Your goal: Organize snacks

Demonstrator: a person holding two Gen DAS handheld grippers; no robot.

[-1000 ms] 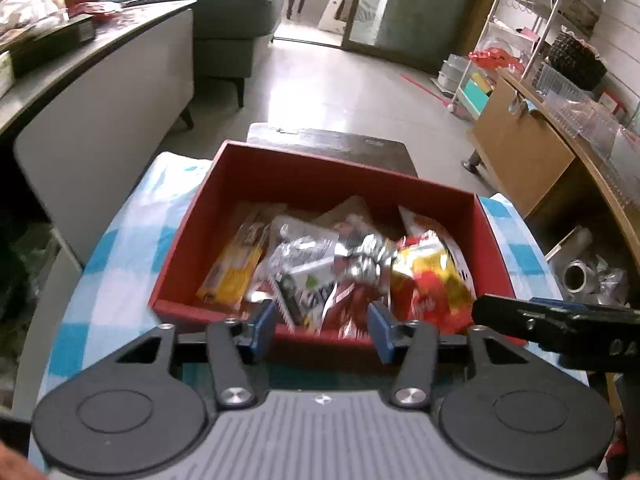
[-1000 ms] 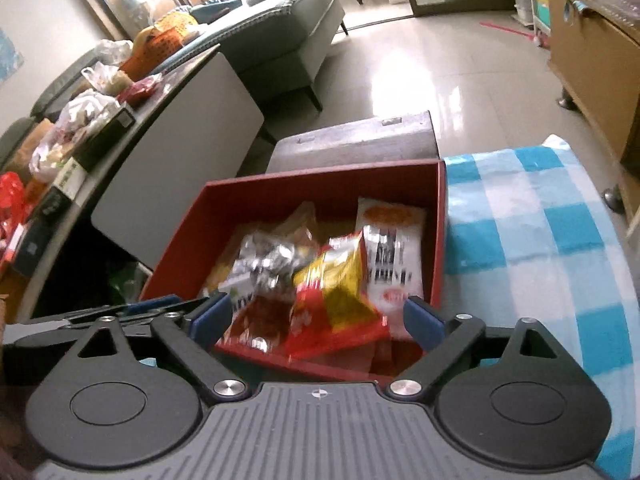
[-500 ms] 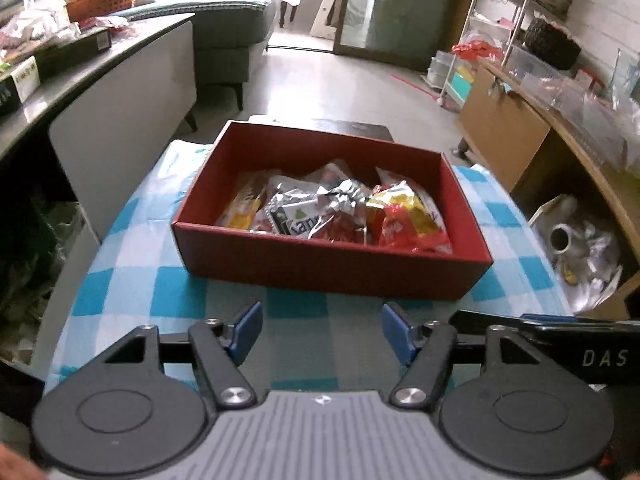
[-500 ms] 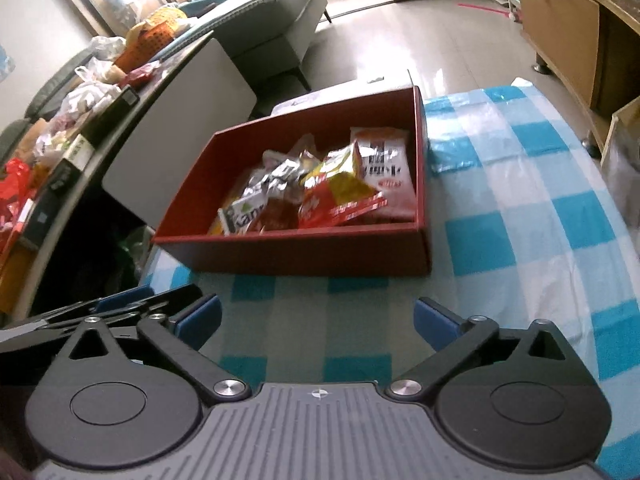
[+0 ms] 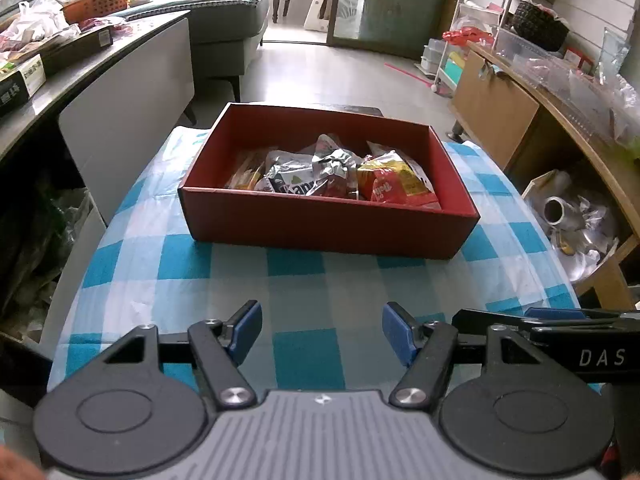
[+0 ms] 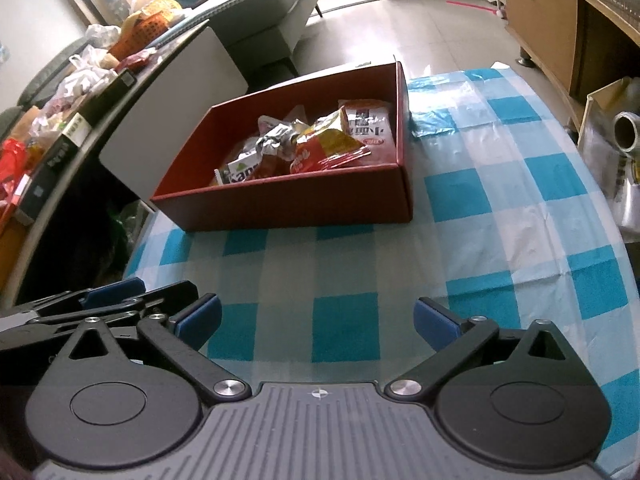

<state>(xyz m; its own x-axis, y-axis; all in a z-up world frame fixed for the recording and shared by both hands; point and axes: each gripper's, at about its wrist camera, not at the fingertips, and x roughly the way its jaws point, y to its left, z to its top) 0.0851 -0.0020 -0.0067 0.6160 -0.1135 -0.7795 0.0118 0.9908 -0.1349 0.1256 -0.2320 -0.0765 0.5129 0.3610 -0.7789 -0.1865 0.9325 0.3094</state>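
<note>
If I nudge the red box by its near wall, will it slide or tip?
The red box is low and wide, so it probably slides rather than tips. It sits on a glossy checked cloth, which may bunch or drag along. Its thin walls look like cardboard and could flex; the snack packets inside look light.

Both wrist cameras look forward and downward over their own fingers at the checked tablecloth. The left view faces the red box squarely at centre frame; the right view sees it obliquely, upper left.
</note>
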